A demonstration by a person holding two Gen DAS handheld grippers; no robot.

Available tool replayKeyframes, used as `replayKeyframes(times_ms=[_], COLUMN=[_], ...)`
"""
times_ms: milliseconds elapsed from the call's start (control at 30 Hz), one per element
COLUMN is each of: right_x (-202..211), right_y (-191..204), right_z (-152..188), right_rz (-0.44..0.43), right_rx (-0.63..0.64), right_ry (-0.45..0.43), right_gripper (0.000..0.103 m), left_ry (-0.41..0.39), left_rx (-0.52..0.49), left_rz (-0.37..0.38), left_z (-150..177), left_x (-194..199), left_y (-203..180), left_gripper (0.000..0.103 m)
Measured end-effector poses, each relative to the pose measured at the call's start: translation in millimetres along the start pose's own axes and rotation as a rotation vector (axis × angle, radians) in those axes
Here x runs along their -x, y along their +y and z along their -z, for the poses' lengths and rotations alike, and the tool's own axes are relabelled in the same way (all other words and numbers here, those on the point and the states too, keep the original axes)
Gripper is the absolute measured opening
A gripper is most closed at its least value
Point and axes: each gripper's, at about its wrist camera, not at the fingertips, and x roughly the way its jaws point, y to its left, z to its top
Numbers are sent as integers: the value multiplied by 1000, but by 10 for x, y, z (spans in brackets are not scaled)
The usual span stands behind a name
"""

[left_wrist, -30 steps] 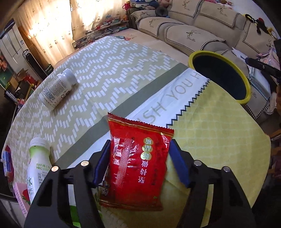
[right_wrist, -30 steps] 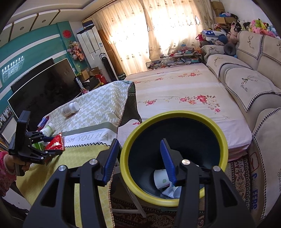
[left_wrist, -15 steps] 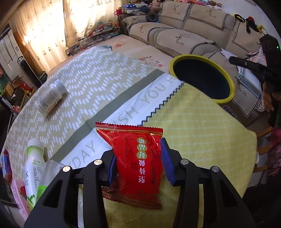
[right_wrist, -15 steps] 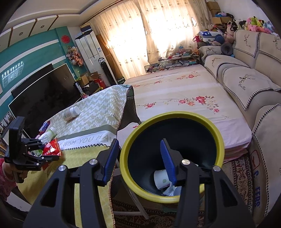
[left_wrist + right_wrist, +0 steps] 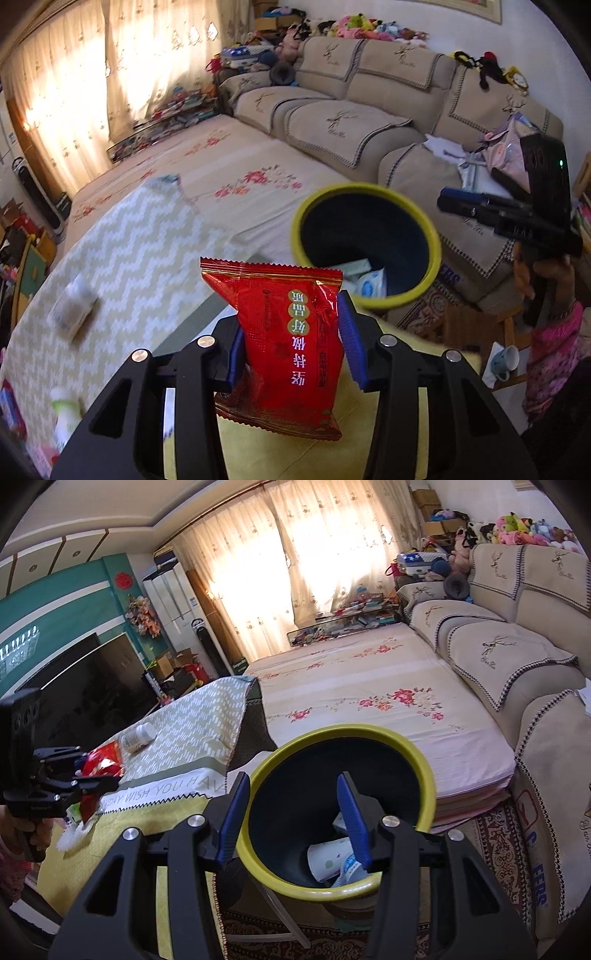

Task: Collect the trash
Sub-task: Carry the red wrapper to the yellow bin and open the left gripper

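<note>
1. Carrying a red snack packet point(image 5: 291, 343), the left hand-held gripper point(image 5: 291, 343) is clenching it between its blue pads; the jaws have just been closing, with the packet between them.
2. Hanging clear of the tabletop point(image 5: 122, 254), the packet is standing upright in the grip, near the yellow-rimmed bin point(image 5: 434, 254) but not yet over its mouth.
3. Holding the bin, the right hand-held gripper point(image 5: 291, 823) is straddling the near rim, one pad outside and one inside; whether the pads are actually pressing on the rim is probably not decidable from this angle.
4. Lying in the bin already are a paper cup point(image 5: 328, 860) and other wrappers.
5. Waiting on the tabletop are a white pill bottle point(image 5: 74, 306) and a green-capped drink bottle point(image 5: 64, 413), both blurred.
6. Judging the step: transport to the bin is under way. The next move is calling for bringing the packet above the opening, then releasing it, while the bin is kept steady.
</note>
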Motion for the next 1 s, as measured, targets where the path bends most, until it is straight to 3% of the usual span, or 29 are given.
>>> replayKeyframes(times_ms=[233, 500, 600, 667, 733, 833, 1000], right_x=[308, 600, 660, 692, 713, 723, 649], right_y=[-98, -169, -180, -179, -169, -120, -63], right_z=[-19, 20, 32, 43, 31, 12, 2], right_rz=[59, 126, 136, 139, 138, 132, 99], right_rx=[-26, -47, -53, -55, -54, -50, -39], right_ry=[-56, -84, -87, -89, -92, -96, -89], right_gripper=[47, 47, 49, 51, 51, 51, 52], left_ry=[-14, 71, 81, 93, 112, 111, -75], left_rx=[-65, -54, -63, -60, -52, -5, 69], left_rz=[100, 179, 156, 142, 126, 123, 104], left_z=[-525, -919, -988, -1005, -1002, -971, -784], left_x=[-491, -1344, -1603, -1756, -1881, -1884, -1146], left_y=[-436, -715, -775, -791, -776, -683, -409], left_gripper=[45, 46, 58, 78, 84, 85, 88])
